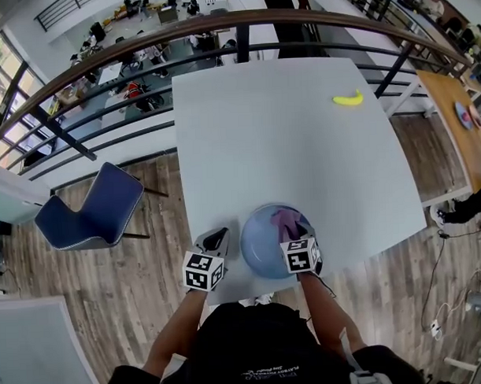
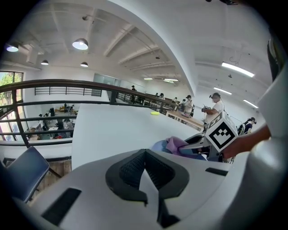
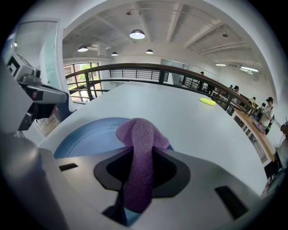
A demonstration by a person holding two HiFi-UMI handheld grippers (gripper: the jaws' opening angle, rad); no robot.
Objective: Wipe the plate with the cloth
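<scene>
A round blue plate (image 1: 262, 245) lies at the near edge of the white table (image 1: 286, 138). My right gripper (image 1: 295, 234) reaches over the plate's right side and is shut on a purple cloth (image 1: 287, 220). In the right gripper view the cloth (image 3: 140, 148) runs up between the jaws and bunches over the plate (image 3: 85, 137). My left gripper (image 1: 218, 240) hovers just left of the plate, shut and holding nothing. The left gripper view shows its pads closed together (image 2: 145, 157), with the plate (image 2: 159, 144) and cloth (image 2: 176, 143) off to the right.
A yellow banana (image 1: 348, 99) lies at the table's far right. A blue chair (image 1: 91, 208) stands on the wooden floor to the left. A railing (image 1: 125, 49) runs behind the table. A wooden table (image 1: 459, 124) stands at the right.
</scene>
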